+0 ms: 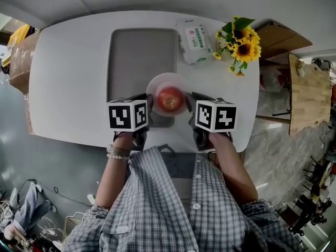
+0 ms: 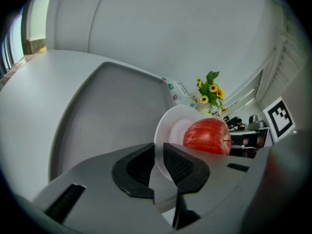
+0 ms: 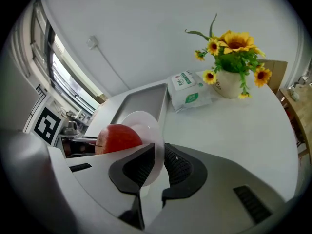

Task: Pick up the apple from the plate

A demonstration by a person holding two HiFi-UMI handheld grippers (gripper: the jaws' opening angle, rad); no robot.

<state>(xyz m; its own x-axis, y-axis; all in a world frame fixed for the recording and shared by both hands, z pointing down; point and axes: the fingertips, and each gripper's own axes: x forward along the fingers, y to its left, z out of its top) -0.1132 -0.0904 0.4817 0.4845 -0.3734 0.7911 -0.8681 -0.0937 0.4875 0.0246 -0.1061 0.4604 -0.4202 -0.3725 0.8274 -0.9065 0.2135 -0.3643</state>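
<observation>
Left gripper (image 1: 147, 107) and right gripper (image 1: 191, 107) each clamp opposite rims of the white plate (image 1: 165, 78); the apple (image 1: 170, 99) sits on it, not yet picked up.

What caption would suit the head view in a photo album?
The left gripper and right gripper clamp opposite edges of a white plate carrying a red apple.

Bright, soft, even daylight; white table (image 1: 68, 88) is near washed out, shadows faint. Mild sheen on apple (image 2: 207, 135). Gripper views are heavily fisheyed, black vignetted corners, nearest foreground soft; window (image 3: 61, 65) at left glares. Head view sharp, edges bowed.
</observation>
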